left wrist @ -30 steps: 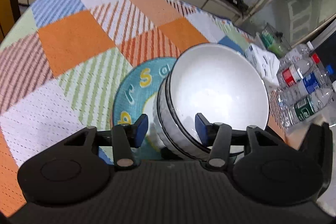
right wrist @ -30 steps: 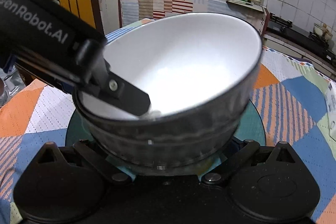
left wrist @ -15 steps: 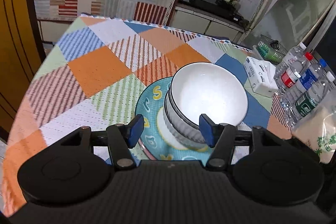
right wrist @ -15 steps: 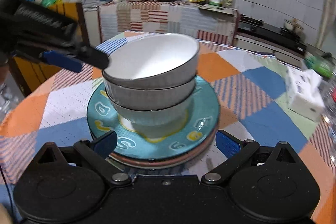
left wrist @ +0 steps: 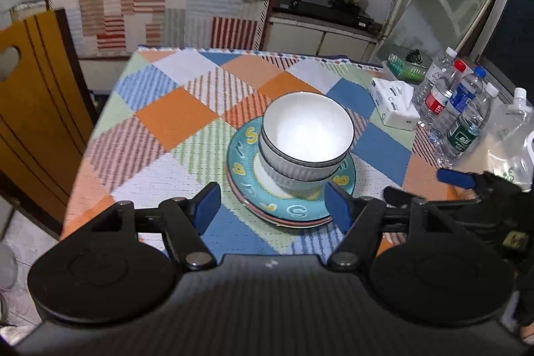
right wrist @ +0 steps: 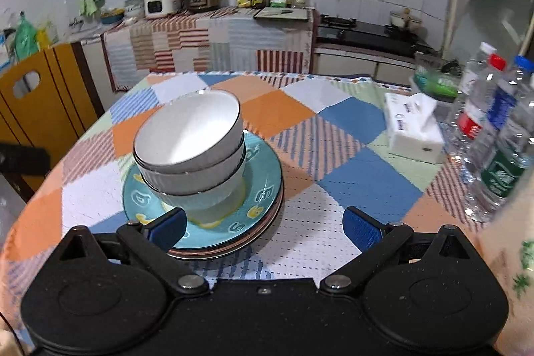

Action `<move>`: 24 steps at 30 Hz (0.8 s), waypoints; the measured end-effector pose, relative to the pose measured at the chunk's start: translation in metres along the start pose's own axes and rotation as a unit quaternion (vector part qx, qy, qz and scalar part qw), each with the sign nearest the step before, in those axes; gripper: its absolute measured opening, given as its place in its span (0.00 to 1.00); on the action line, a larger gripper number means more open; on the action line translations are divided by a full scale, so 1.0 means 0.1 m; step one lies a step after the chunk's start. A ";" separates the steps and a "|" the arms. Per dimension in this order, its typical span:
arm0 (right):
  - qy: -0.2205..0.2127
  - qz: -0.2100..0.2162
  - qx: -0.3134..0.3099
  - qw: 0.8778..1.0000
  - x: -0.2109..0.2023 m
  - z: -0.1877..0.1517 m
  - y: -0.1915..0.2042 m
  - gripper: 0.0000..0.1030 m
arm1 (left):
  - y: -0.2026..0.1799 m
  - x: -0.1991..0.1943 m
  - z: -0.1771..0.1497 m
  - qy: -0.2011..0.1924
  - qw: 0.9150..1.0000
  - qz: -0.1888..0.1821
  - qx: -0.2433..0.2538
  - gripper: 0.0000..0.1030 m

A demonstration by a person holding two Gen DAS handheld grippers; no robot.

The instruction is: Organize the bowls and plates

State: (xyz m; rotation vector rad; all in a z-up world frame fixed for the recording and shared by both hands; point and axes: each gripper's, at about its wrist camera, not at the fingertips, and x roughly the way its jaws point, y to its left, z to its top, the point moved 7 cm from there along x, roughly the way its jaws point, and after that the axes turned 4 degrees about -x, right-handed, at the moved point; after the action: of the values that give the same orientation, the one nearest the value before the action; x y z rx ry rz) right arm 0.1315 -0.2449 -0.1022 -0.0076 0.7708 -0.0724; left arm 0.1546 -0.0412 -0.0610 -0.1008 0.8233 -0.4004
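Observation:
A stack of white bowls (left wrist: pixel 305 135) with dark rims stands nested on a teal plate (left wrist: pixel 293 209) with yellow letters, which lies on other plates, on the checked tablecloth. The stack also shows in the right wrist view (right wrist: pixel 190 149), on the teal plate (right wrist: pixel 263 182). My left gripper (left wrist: pixel 272 206) is open and empty, held back above the near side of the plates. My right gripper (right wrist: pixel 263 227) is open and empty, just right of the plates; it shows at the right of the left wrist view (left wrist: pixel 457 177).
A tissue box (left wrist: pixel 393 104) and several water bottles (left wrist: pixel 467 122) stand at the table's right side, with a clear bag (left wrist: pixel 514 142) beside them. A yellow wooden chair (left wrist: pixel 30 95) stands at the left. A kitchen counter (right wrist: pixel 207 32) runs behind.
Both grippers have pulled back and up from the bowls. The left gripper's fingers, which straddled the top bowl's rim, are off it. The bowl stack stays on the plates.

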 end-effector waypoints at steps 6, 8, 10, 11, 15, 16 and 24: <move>-0.014 -0.016 0.010 1.000 -0.47 0.05 0.06 0.99 | 0.00 -0.35 -0.05 -0.018 0.999 0.025 0.007 0.76; -0.027 -0.024 0.008 0.999 -0.62 0.06 0.10 0.99 | -0.01 -0.44 -0.08 -0.024 0.999 0.031 0.004 0.78; -0.034 -0.030 0.004 0.999 -0.75 0.08 0.15 0.99 | -0.03 -0.51 -0.10 -0.029 0.999 0.033 -0.001 0.82; -0.037 -0.032 0.004 0.999 -0.81 0.09 0.16 0.99 | -0.04 -0.54 -0.12 -0.032 0.999 0.036 -0.001 0.84; -0.035 -0.038 0.012 0.999 -0.99 0.09 0.20 0.99 | -0.09 -0.64 -0.22 -0.041 0.998 0.054 0.017 0.88; -0.032 -0.042 0.012 0.999 -1.02 0.09 0.21 0.99 | -0.08 -0.65 -0.24 -0.042 0.997 0.057 0.019 0.88; -0.016 -0.058 0.011 0.998 -1.18 -0.02 0.29 0.99 | -0.04 -0.68 -0.33 -0.053 0.996 0.074 0.011 0.94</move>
State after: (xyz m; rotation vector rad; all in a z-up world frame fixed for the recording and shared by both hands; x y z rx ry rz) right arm 0.0474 -0.2078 -0.0230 -0.0330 0.7373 -0.1902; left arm 0.0882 -0.0161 -0.0351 -0.0398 0.7158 -0.2619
